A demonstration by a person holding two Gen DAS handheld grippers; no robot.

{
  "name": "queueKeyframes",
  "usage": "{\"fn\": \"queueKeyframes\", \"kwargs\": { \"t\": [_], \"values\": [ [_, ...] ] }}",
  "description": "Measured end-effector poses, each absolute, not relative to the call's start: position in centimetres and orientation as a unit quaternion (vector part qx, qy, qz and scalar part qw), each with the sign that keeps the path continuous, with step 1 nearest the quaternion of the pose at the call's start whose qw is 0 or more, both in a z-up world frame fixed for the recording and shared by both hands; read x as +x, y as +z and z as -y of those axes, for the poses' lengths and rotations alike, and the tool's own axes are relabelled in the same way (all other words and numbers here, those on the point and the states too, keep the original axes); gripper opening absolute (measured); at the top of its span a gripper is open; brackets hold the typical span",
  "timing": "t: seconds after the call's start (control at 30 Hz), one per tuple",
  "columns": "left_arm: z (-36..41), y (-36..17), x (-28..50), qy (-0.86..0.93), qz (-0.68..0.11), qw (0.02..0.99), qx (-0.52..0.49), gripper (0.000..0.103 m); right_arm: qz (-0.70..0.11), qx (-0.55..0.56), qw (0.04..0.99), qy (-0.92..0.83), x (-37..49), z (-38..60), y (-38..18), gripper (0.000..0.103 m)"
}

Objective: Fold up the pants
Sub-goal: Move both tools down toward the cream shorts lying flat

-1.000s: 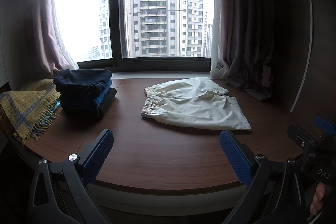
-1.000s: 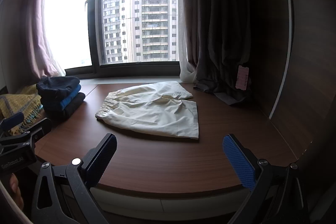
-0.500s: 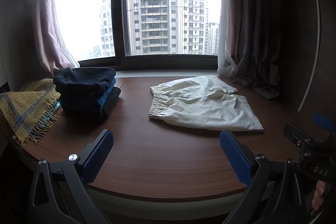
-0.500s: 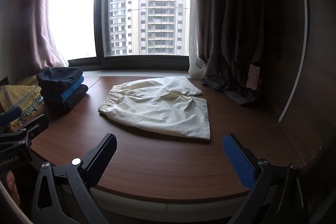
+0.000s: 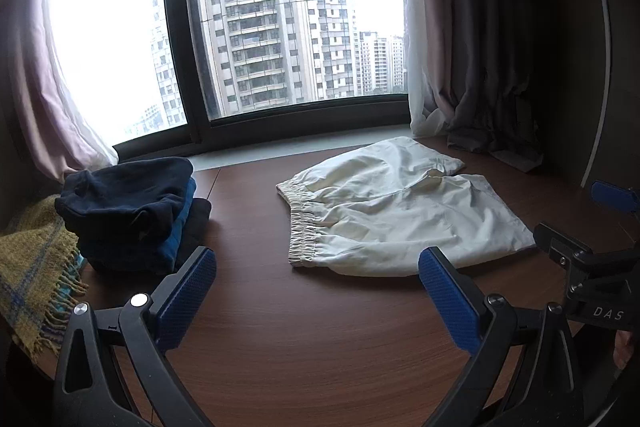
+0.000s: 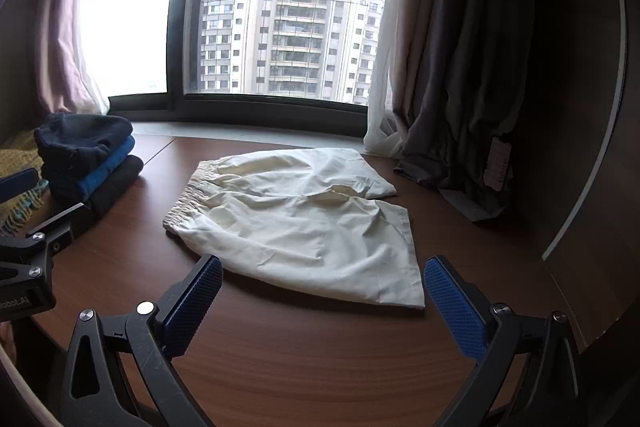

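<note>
A pair of cream shorts lies flat on the dark wooden table, elastic waistband to the left, legs to the right. It also shows in the right wrist view. My left gripper is open and empty, just short of the shorts' near edge by the waistband. My right gripper is open and empty, just short of the near leg's hem. Each gripper appears at the edge of the other's view.
A stack of folded dark and blue clothes sits at the left, with a yellow fringed blanket beside it. Curtains hang at the back right, their ends on the table. A window runs behind.
Both grippers have moved forward over the table toward the shorts, which now look larger and closer. Both stay open.
</note>
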State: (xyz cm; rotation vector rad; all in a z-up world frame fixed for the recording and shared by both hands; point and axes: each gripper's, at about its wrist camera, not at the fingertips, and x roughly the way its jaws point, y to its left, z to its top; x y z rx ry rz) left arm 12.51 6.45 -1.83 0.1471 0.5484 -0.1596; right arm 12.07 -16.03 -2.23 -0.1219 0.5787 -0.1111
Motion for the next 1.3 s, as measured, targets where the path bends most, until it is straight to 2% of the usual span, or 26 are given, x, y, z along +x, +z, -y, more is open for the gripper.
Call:
{"fn": "queueKeyframes", "kwargs": {
  "t": [0.47,0.8,0.87,1.0,1.07,1.3],
  "values": [
    [-6.3,-7.9,18.3,-0.131,-0.298,0.933,0.155,0.099,-0.361,-0.109,0.923,-0.076,18.1,14.0,-8.2,0.102],
    [-2.6,-13.1,21.1,-0.155,-0.337,0.906,0.202,0.089,-0.36,-0.192,0.913,-0.032,20.9,13.9,-12.8,0.101],
    [-1.9,-13.8,21.4,-0.16,-0.341,0.903,0.208,0.089,-0.356,-0.205,0.912,-0.021,21.2,13.9,-13.6,0.095],
    [-0.7,-14.6,21.8,-0.175,-0.345,0.896,0.217,0.087,-0.357,-0.223,0.907,-0.004,21.7,14.2,-14.8,0.093],
    [0.0,-14.8,21.9,-0.184,-0.345,0.893,0.224,0.087,-0.359,-0.222,0.906,0.004,21.9,14.5,-15.1,0.087],
    [1.6,-15.6,22.5,-0.201,-0.351,0.883,0.238,0.087,-0.37,-0.221,0.902,0.033,22.6,14.9,-16.3,0.08]
  ]
}}
